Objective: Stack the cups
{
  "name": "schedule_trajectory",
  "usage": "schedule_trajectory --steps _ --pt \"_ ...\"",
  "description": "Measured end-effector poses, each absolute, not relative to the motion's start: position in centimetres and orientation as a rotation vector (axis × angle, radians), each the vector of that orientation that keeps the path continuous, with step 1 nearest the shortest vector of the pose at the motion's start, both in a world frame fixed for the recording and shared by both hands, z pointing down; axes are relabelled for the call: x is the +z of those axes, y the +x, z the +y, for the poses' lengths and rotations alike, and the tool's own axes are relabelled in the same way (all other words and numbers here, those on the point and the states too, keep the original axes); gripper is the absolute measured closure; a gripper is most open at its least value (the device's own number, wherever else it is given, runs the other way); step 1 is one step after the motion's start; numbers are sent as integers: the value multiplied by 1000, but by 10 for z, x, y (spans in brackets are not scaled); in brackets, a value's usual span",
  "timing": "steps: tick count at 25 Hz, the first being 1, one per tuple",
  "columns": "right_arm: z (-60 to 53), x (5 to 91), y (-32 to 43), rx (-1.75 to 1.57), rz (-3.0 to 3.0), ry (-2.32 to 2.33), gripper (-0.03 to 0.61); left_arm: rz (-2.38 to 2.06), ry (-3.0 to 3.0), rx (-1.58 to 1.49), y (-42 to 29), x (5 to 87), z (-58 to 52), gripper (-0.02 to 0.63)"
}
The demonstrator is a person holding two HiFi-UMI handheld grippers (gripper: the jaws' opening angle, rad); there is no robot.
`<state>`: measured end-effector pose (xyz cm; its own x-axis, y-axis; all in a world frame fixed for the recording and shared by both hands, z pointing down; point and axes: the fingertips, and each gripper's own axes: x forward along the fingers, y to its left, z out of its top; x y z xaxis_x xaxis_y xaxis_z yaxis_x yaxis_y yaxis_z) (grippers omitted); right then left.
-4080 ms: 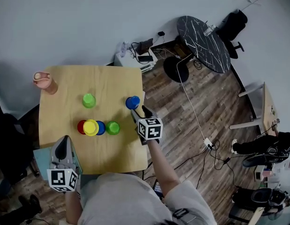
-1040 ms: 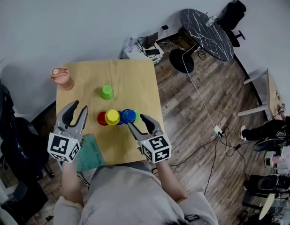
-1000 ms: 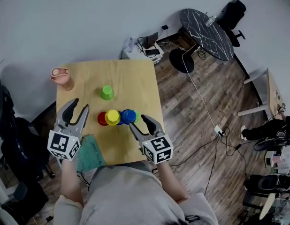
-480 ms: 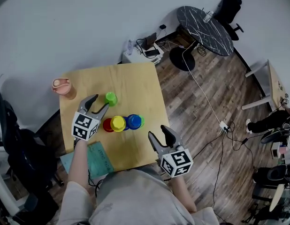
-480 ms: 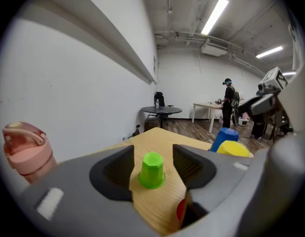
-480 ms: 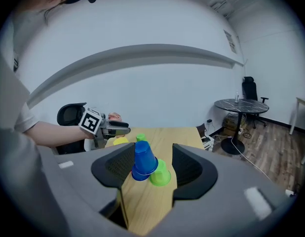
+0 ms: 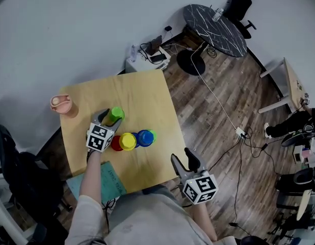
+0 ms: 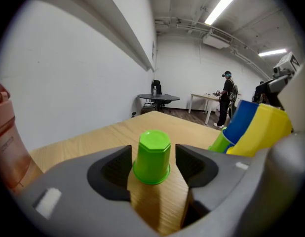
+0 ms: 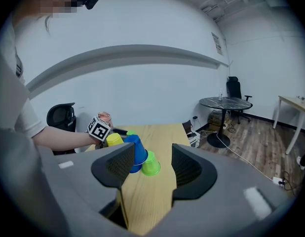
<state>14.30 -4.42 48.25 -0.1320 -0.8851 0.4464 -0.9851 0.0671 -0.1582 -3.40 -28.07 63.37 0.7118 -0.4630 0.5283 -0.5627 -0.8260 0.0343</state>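
A lone green cup stands upside down on the wooden table. My left gripper is open around it, and its jaws have just been opening. The cup sits between the fingertips with a gap on each side. From the head view, that gripper reaches the green cup from the near left. To the right, a row of upturned cups runs red, yellow, blue, green. My right gripper hangs open and empty off the table's near edge.
A pink bottle stands at the table's far left corner. A teal mat lies over the near edge beneath my left arm. Beyond the table are a wood floor, a cable and a round black table.
My left gripper has moved forward and down from the near left edge to the lone green cup, its jaws wider. The right gripper has drawn back from the row, off the table's near edge.
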Motion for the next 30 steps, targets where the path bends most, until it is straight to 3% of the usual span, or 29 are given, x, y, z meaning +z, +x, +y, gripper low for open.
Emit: schedule_trajectory --steps 3,13,19,22,30 --pt "-42 482 141 626 -2098 1913 357 -840 2722 792 -35 637 -283 351" --pt "-48 464 109 530 -2211 1896 364 -864 2831 625 -45 566 -257 356" --pt "-52 451 96 436 -2246 1911 479 -874 2896 488 -56 510 -230 356" --pt "-55 449 95 403 -2252 1902 573 -880 2913 462 -58 489 -209 357" --pt "-70 444 93 375 -2377 1757 575 -935 2865 418 -59 454 -160 357"
